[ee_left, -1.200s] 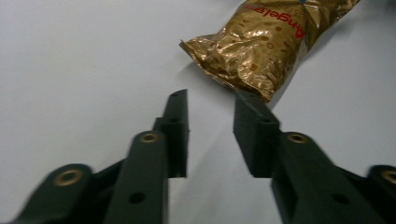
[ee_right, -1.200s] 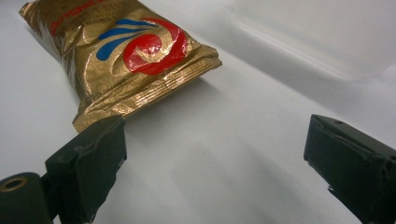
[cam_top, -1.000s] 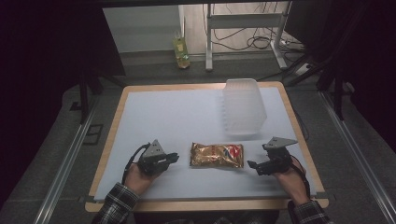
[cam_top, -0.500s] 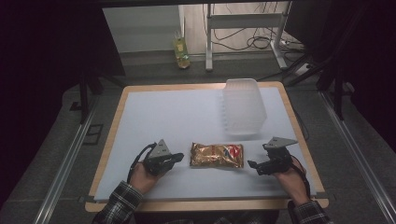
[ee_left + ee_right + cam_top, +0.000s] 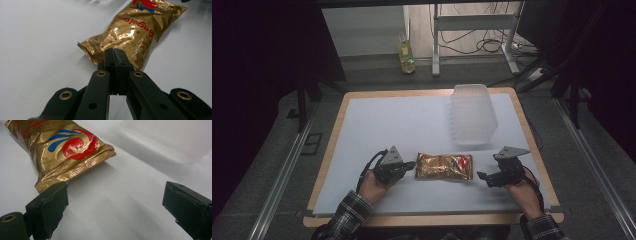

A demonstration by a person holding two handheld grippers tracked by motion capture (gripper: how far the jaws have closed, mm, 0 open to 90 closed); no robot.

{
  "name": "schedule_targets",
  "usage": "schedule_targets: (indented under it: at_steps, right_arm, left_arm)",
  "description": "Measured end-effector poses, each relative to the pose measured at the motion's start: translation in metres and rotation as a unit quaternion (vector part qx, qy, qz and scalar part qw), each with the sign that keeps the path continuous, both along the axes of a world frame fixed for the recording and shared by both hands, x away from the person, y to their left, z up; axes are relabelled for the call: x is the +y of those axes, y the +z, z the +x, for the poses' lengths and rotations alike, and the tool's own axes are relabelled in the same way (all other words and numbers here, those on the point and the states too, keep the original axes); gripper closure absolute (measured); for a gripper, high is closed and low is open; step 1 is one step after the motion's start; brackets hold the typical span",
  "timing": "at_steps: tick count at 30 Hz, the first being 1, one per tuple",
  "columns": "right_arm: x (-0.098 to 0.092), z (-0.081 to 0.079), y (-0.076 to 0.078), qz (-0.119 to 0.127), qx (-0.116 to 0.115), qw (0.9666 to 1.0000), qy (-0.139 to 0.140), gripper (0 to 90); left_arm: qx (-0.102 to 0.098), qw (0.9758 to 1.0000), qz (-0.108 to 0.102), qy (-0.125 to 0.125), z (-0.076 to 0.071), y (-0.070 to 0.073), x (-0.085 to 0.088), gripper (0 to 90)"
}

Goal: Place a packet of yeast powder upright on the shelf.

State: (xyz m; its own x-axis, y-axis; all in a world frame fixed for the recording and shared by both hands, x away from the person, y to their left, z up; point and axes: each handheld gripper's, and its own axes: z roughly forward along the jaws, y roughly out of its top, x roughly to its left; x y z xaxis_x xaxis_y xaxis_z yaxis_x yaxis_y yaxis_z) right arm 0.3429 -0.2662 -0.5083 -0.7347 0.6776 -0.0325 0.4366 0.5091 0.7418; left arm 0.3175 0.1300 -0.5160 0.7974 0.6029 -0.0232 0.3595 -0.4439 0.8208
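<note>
Here the gold snack packet [image 5: 444, 166] lies flat on the white surface [image 5: 412, 125], between the two hands and near the front edge. The left claw [image 5: 115, 53] has its jaws pressed together at the packet's crimped near end, seemingly pinching the seal, though the foil between them is hard to make out. The right claw [image 5: 115, 207] stands wide apart just beside the opposite end, probably poised to take it. A clear plastic container [image 5: 472, 114] sits behind.

Red lettering on the gold snack packet [image 5: 130, 32] (upside down, not fully legible)
</note>
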Motion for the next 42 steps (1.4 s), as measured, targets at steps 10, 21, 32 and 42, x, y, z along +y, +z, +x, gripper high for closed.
schedule_targets:
  at_steps: [10,21,32,42]
  right_arm:
    - [0.001,0.001,0.000,-0.004,0.002,1.0000,0.000,6.9]
    - [0.002,0.000,-0.001,-0.006,0.003,1.0000,0.002,6.9]
    - [0.000,-0.001,0.000,-0.005,0.003,1.0000,0.001,6.9]
    - [0.002,-0.001,0.001,-0.002,0.006,1.0000,0.003,6.8]
  left_arm:
    - [0.006,0.9999,-0.007,-0.005,0.013,-0.003,-0.019,89.6]
    - [0.038,0.9993,0.007,0.000,0.020,-0.017,-0.032,89.9]
    - [0.060,0.9961,0.064,0.009,0.019,-0.023,-0.021,90.0]
    - [0.051,0.9973,0.051,0.009,0.016,-0.027,-0.018,90.0]
